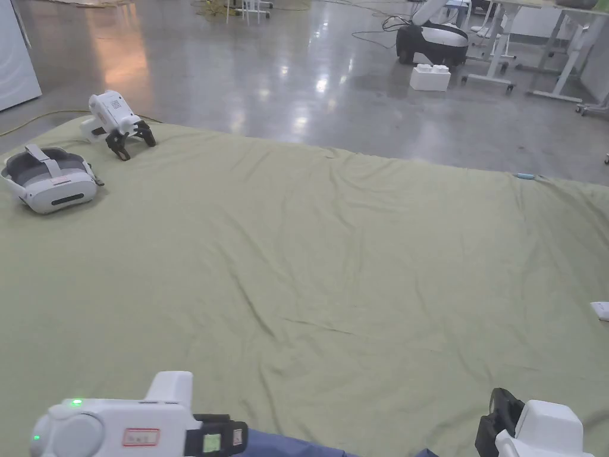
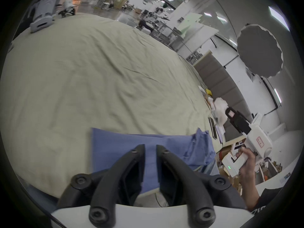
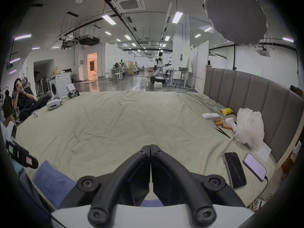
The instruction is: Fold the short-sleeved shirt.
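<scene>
The blue short-sleeved cloth shirt (image 2: 131, 146) lies at the near edge of the bed, flat on its left part and bunched into folds toward the right, resting on the pale green wrinkled bedsheet (image 1: 333, 250). In the left gripper view, the left gripper (image 2: 150, 147) sits just over the flat part of the shirt with its black jaws a narrow gap apart; blue cloth shows through the gap, and nothing is pinched between the tips. The right gripper (image 3: 150, 146) has its jaws pressed together tip to tip, with nothing between them, above the sheet beyond the shirt's edge; the left gripper view shows it farther off, held in a hand (image 2: 246, 159).

At the far left corner of the bed lie a white headset with a grey strap (image 1: 50, 178) and a spare white gripper with black jaws (image 1: 119, 122). Along the grey padded headboard (image 3: 256, 100) are a white plastic bag (image 3: 250, 126), a yellow pouch (image 3: 227, 111), and two phones (image 3: 235, 170) near the bed's edge. A person (image 3: 24, 98) sits beside the bed's left side.
</scene>
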